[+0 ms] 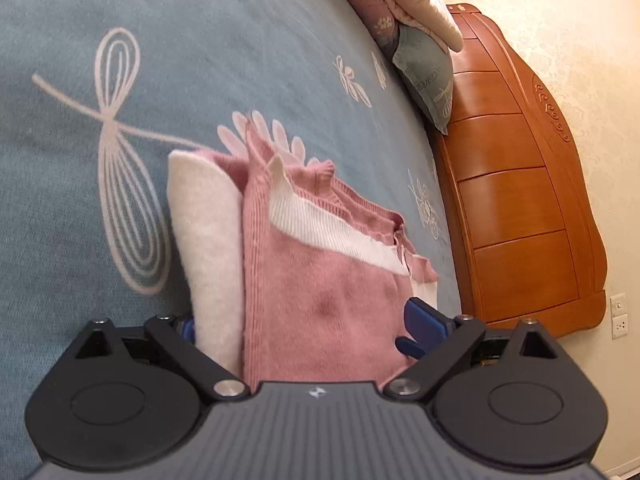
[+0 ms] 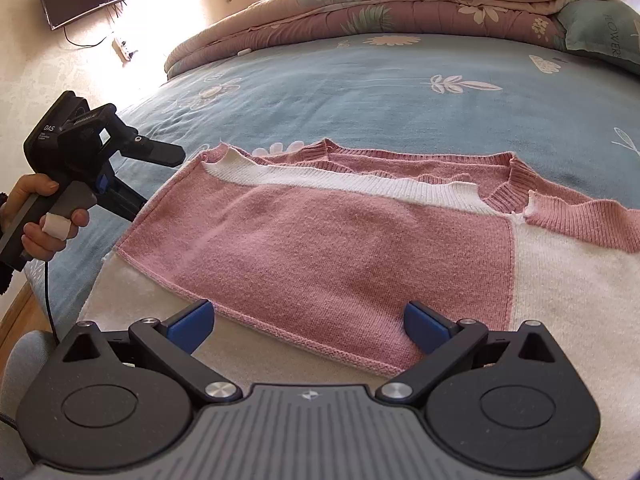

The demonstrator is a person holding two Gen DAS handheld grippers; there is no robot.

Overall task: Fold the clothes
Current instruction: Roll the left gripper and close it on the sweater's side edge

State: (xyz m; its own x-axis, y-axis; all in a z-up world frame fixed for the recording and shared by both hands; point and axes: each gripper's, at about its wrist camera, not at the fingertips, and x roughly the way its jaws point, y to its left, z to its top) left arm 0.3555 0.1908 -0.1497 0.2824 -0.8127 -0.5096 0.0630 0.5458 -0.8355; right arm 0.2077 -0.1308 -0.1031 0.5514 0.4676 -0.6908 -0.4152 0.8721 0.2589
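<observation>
On the blue bedspread (image 2: 360, 80) lies a pink and white sweater (image 2: 320, 240), partly folded, its white ribbed band and pink collar on the side toward the rolled quilt (image 2: 400, 8). Nearest the sweater's hem, the right gripper (image 2: 308, 326) hovers with jaws wide apart, nothing between them. At the sweater's left edge, a hand (image 2: 44, 216) holds the left gripper (image 1: 310, 328), jaws also spread wide, the sweater's edge lying between its fingers unpinched.
</observation>
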